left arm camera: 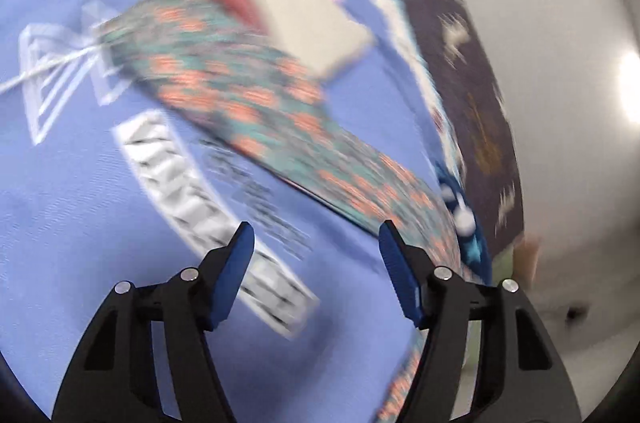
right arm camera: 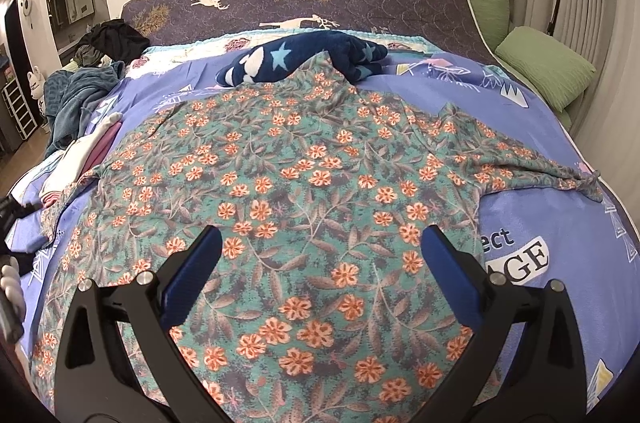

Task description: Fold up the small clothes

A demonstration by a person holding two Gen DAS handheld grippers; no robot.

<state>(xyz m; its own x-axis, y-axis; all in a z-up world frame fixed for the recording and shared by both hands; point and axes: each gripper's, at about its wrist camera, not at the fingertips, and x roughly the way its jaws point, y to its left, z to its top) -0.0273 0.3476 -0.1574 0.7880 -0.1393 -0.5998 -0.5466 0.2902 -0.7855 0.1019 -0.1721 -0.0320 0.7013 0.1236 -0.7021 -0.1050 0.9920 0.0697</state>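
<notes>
A teal garment with orange flowers (right arm camera: 320,163) lies spread flat on the blue printed bedsheet (right arm camera: 560,215), one sleeve reaching to the right. My right gripper (right arm camera: 322,231) hovers open over its near part, nothing between the fingers. The left wrist view is blurred and tilted. It shows the flowered garment (left arm camera: 224,91) as a diagonal band across the bedsheet (left arm camera: 80,203). My left gripper (left arm camera: 316,226) is open above bare sheet beside the garment's edge and holds nothing.
A folded white and pink stack (right arm camera: 92,151) lies left of the garment. A navy star-print piece (right arm camera: 304,59) lies at its far end. A teal blanket (right arm camera: 72,95) and dark clothes (right arm camera: 116,37) sit far left, green pillows (right arm camera: 548,71) at the right.
</notes>
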